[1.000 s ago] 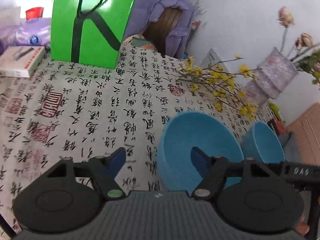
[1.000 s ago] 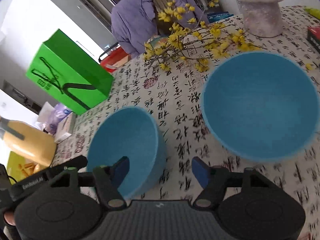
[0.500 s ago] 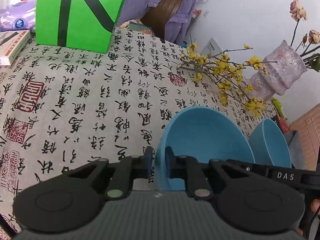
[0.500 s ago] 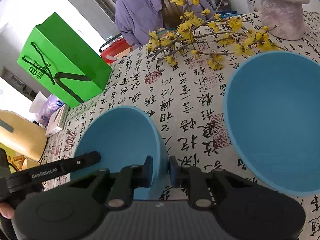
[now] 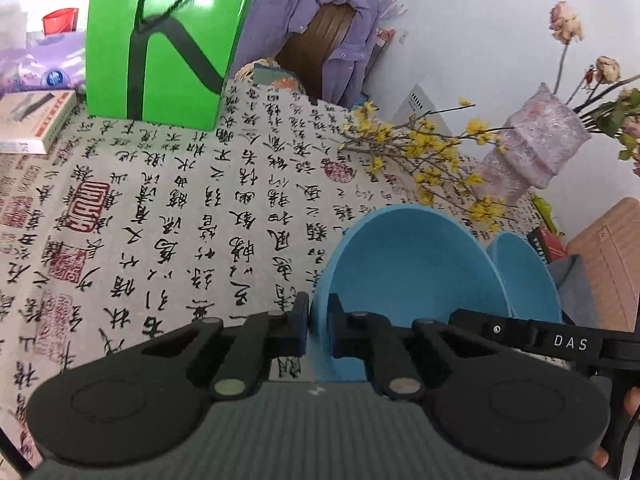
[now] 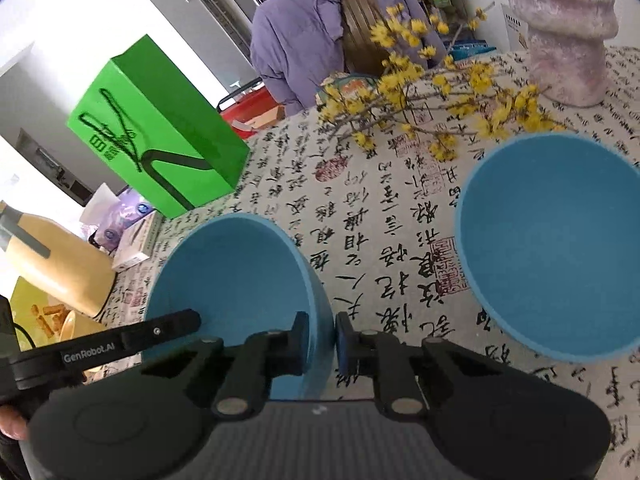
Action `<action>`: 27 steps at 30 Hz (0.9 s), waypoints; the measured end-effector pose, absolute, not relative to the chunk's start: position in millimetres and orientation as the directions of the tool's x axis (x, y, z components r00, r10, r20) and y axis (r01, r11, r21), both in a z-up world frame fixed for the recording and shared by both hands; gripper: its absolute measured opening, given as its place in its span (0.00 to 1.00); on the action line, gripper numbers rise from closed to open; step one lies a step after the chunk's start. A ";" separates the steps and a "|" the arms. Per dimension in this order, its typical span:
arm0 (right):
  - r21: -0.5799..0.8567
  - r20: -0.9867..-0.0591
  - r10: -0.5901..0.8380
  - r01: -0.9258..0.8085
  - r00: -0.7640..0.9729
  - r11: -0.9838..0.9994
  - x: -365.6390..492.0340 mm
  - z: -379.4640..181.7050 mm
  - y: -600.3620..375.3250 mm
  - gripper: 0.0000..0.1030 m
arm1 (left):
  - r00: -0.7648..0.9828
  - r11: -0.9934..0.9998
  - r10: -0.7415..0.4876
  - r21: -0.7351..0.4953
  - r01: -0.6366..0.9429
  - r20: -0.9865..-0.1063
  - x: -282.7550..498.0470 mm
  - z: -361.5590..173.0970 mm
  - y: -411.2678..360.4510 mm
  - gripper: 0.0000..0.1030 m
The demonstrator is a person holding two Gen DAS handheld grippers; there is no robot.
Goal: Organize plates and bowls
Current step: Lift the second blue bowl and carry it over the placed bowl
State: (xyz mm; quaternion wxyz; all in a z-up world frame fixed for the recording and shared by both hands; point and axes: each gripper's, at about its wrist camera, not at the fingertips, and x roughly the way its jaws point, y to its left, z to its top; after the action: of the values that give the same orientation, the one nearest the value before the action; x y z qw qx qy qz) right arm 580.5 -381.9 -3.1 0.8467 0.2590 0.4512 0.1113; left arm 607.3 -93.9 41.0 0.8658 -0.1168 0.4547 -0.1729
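Between both sets of fingers, bowl rims are sitting clamped: left gripper (image 5: 319, 330) pinching the bigger blue bowl (image 5: 412, 268), right gripper (image 6: 321, 338) closing on the smaller blue bowl (image 6: 228, 268); lifting level helps nesting.

Bright, even daylight fills both views, blown out to white at the upper left. Shadows are soft. Fisheye bending curves the edges, with dark vignetted corners and slight blur.

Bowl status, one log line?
left gripper: shut on bowl rim | right gripper: jaws closing on opposite rim | second bowl: untouched
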 end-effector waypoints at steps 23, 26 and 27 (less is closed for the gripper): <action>0.533 -0.640 0.412 -0.012 0.649 0.846 413.9 80.5 -405.5 0.12 | 0.577 0.889 -0.458 -0.373 0.268 -0.677 444.4 119.9 -112.2 0.10; 0.537 -0.636 0.412 -0.010 0.653 0.844 387.5 79.6 -411.0 0.12 | 0.574 0.882 -0.470 -0.378 0.281 -0.671 418.7 119.3 -116.0 0.10; 0.535 -0.636 0.409 -0.008 0.654 0.845 378.4 79.2 -412.3 0.12 | 0.572 0.881 -0.473 -0.379 0.283 -0.670 412.1 118.2 -116.9 0.10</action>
State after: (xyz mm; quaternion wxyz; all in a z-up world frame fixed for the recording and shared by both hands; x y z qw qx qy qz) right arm 378.4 -412.3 79.2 0.8738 0.2520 0.3984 0.1193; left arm 412.1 -116.9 118.2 0.8792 -0.1155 0.4093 -0.2150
